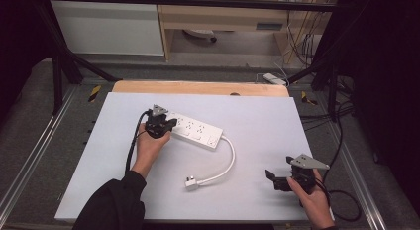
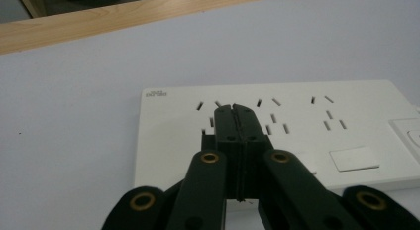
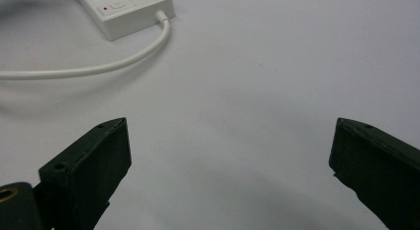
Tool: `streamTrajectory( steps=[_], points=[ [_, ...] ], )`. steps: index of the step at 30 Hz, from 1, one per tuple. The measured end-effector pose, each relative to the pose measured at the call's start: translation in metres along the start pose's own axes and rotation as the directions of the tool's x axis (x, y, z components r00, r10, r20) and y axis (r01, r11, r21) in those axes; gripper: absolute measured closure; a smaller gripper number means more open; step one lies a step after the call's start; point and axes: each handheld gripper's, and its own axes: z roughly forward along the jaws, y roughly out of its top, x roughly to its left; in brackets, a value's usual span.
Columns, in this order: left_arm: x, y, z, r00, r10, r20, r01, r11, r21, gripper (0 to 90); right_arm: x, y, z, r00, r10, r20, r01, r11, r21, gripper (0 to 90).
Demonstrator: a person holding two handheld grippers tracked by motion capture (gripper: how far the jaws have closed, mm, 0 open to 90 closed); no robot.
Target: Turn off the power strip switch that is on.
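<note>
A: The left tongs [image 1: 171,125] are sitting right over the near end of the white power strip [image 1: 198,131], jaws pressed together with nothing pinched between them.

B: And in the left gripper view those tongs [image 2: 233,107] are hanging above the socket slots of the strip [image 2: 346,136], tips meeting in a single seam. I cannot tell if they are touching the plastic.

A: The right tongs [image 1: 271,179] are waiting well apart from the strip, down at the near right of the tabletop [image 1: 267,121], jaws spread wide.

B: Spread indeed, with bare tabletop [image 3: 247,91] lying between them, and the strip's switch end [image 3: 130,11] sitting far ahead of those tongs [image 3: 230,141].

A: The white cord [image 1: 229,160] is curling from that end back to its plug [image 1: 191,183], which is lying between the two tongs.
</note>
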Motion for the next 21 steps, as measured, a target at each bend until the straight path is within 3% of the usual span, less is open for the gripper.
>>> streamTrajectory(
  steps=[13, 17, 21],
  points=[
    [0.0046, -0.0067, 0.0024, 0.9998, -0.011, -0.015, 0.011, 0.9998, 0.014, 90.0, 0.0006, 0.0001, 0.0001, 1.0, 0.003, -0.004, -0.003, 1.0, 0.001, 3.2],
    [0.0048, -0.0083, 0.0034, 0.9996, 0.017, -0.021, -0.016, 0.9995, 0.026, 90.0, 0.0007, 0.0001, 0.0, 1.0, 0.006, -0.005, -0.006, 1.0, 0.004, 3.2],
    [0.0064, -0.01, 0.0043, 0.9997, 0.005, -0.024, -0.005, 0.9997, 0.024, 90.0, 0.0006, 0.0, 0.0003, 1.0, 0.002, -0.005, -0.002, 1.0, 0.003, 3.2]
  ],
)
